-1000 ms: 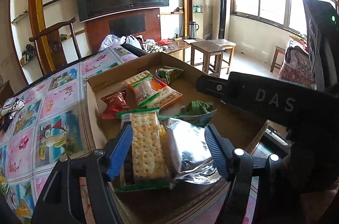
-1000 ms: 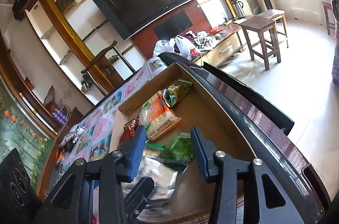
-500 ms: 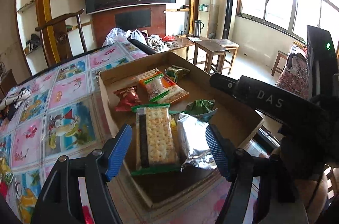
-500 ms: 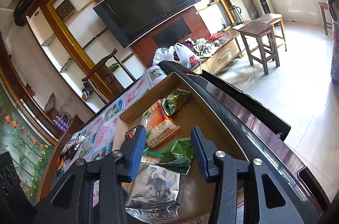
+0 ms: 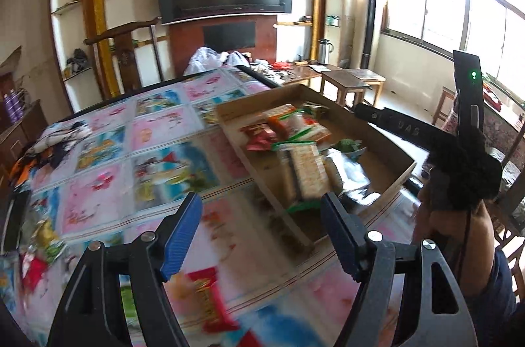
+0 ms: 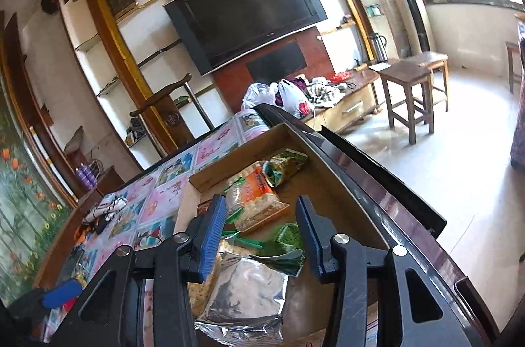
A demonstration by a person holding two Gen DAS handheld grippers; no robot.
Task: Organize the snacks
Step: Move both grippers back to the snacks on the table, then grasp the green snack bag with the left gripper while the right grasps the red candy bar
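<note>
The cracker pack (image 5: 306, 171) lay in the box (image 5: 398, 183), long axis near-to-far. Left tongs (image 5: 262, 229) were opening, empty; right tongs (image 6: 262, 235) stood apart, empty.

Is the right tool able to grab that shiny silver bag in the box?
Probably yes. The right tool hangs open and empty right above the crinkled silver foil packet in the shallow cardboard box. Nothing lies on top of it, and nothing blocks the way down.
</note>
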